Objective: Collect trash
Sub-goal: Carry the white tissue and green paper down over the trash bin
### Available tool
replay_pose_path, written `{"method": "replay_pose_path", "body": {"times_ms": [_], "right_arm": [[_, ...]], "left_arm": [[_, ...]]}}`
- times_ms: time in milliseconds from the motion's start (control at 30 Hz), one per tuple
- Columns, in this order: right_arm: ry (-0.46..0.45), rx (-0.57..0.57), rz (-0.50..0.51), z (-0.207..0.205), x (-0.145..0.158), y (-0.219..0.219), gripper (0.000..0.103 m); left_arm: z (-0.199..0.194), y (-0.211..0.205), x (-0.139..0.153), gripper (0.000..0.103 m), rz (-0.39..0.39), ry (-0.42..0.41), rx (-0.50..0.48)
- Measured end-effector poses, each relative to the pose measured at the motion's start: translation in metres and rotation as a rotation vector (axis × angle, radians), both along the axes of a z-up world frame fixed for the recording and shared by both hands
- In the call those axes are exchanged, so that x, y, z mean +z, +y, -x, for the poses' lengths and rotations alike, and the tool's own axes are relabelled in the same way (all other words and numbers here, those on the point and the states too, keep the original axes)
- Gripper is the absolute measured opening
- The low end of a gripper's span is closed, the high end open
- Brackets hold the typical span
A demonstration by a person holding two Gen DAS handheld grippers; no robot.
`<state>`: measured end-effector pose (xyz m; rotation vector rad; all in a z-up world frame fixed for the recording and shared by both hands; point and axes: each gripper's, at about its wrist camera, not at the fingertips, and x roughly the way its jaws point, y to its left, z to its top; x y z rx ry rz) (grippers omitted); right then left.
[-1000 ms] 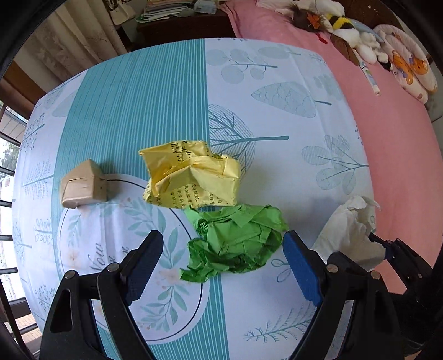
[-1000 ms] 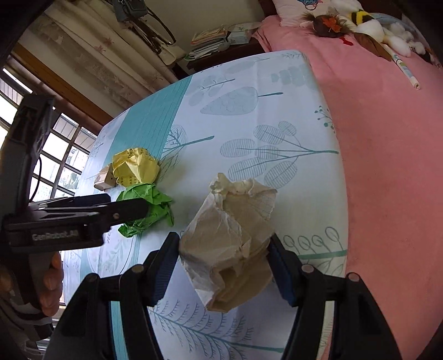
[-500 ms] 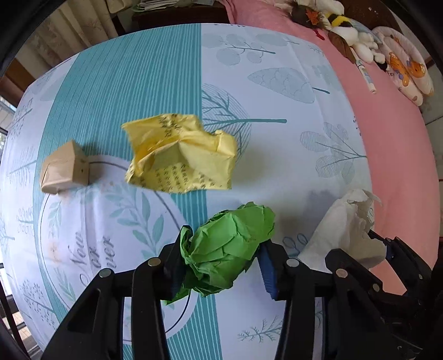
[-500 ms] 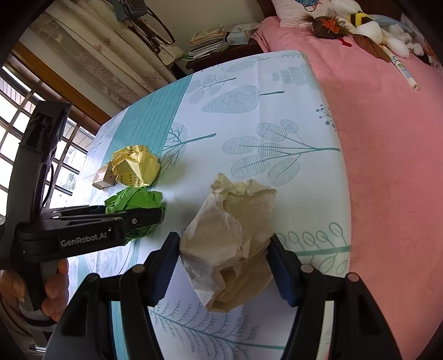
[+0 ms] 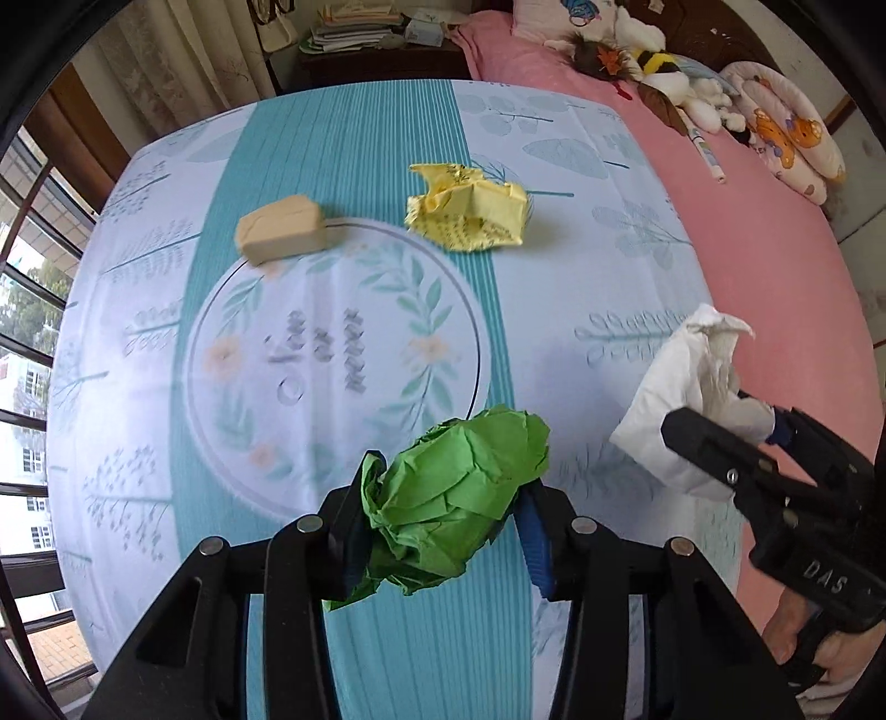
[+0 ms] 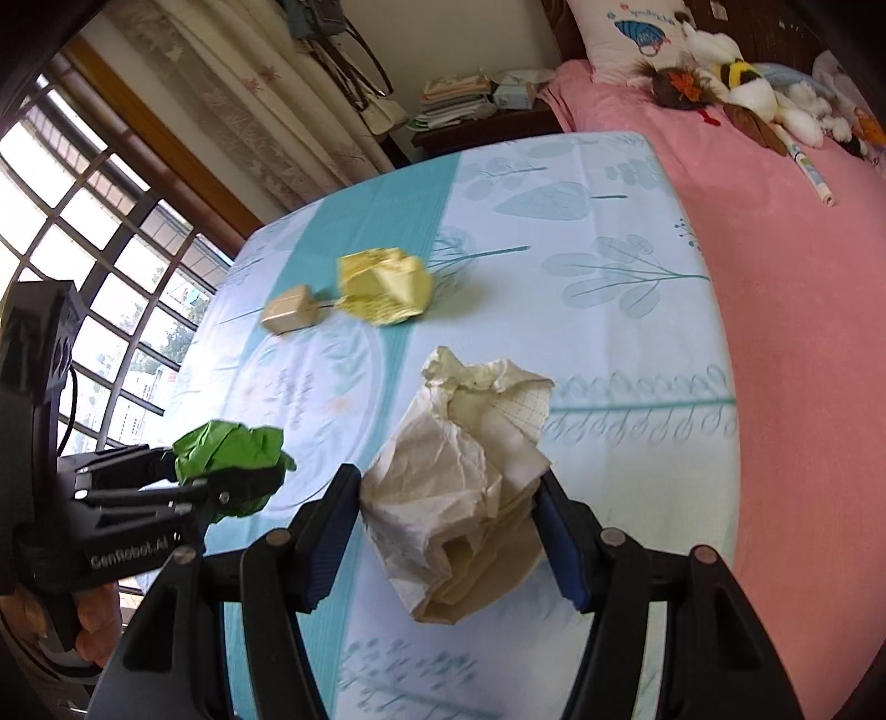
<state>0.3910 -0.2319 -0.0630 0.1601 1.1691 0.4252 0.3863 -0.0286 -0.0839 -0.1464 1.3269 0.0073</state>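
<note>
My left gripper (image 5: 443, 520) is shut on a crumpled green paper ball (image 5: 459, 498), held above the table; it also shows in the right wrist view (image 6: 227, 448). My right gripper (image 6: 448, 526) is shut on a crumpled white paper wad (image 6: 465, 487), seen at the right in the left wrist view (image 5: 686, 399). A crumpled yellow paper (image 5: 470, 213) and a small tan box (image 5: 282, 227) lie on the table further back; both show in the right wrist view, the yellow paper (image 6: 385, 285) and the box (image 6: 290, 315).
The table wears a blue and teal leaf-print cloth (image 5: 343, 144). A pink bed (image 5: 764, 232) with stuffed toys (image 5: 653, 61) lies to the right. A barred window (image 6: 83, 266) and curtains are at the left; a dark shelf with books (image 5: 354, 33) stands behind.
My left gripper closed on the green paper and lifted it back, away from the yellow paper and box. My right gripper kept holding the white wad and rose a little.
</note>
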Motion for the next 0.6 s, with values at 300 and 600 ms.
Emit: {"method": "replay_pose_path", "body": {"times_ms": [300, 600], "right_arm": [[-0.045, -0.025, -0.029, 0.102, 0.039, 0.049, 0.062], [-0.076, -0.01, 0.024, 0.226, 0.054, 0.112, 0.062]], "left_arm": [[0.11, 0.037, 0.055, 0.044, 0.001, -0.109, -0.088], [0.228, 0.087, 0.075, 0.044, 0.01, -0.178, -0.128]]}}
